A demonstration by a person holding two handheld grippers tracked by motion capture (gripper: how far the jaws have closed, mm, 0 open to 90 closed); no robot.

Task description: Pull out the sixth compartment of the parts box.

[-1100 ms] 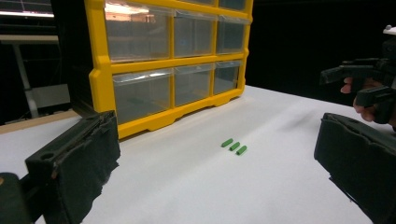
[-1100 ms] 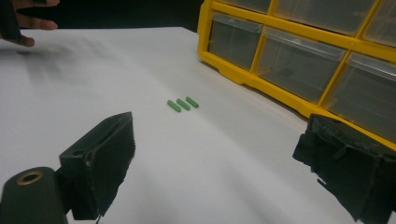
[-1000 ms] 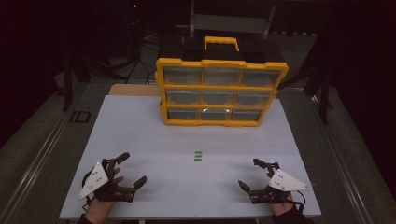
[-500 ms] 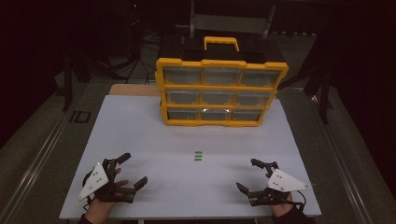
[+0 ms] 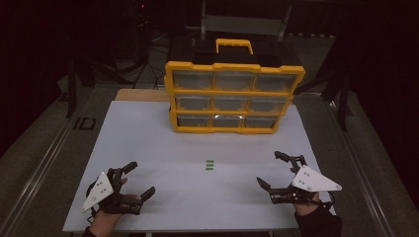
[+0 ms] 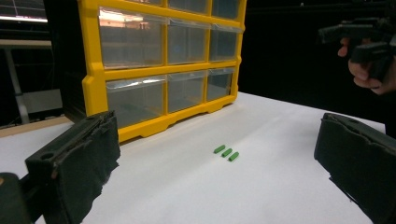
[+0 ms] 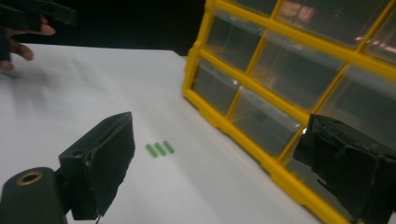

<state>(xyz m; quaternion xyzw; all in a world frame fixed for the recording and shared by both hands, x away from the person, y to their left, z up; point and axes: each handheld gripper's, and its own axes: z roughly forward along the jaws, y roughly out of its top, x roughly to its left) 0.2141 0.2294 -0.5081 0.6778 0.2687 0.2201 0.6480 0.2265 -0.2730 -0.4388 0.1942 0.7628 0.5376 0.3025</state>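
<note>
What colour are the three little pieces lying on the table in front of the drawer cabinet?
Green. The three little pieces show best in the left gripper view, side by side on the white table.

Bare table [image 5: 148,143] lies open between the near edge and the three green pieces [image 5: 210,165]; beyond them the yellow drawer cabinet [image 5: 232,96] blocks passage.

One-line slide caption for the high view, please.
Both open grippers, left gripper and right gripper, flank three green pieces before a yellow drawer organizer.

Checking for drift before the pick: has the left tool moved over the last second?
No. The left tool sits at the same spot near the white table's front left corner, equally far from the three small green pieces.
</note>
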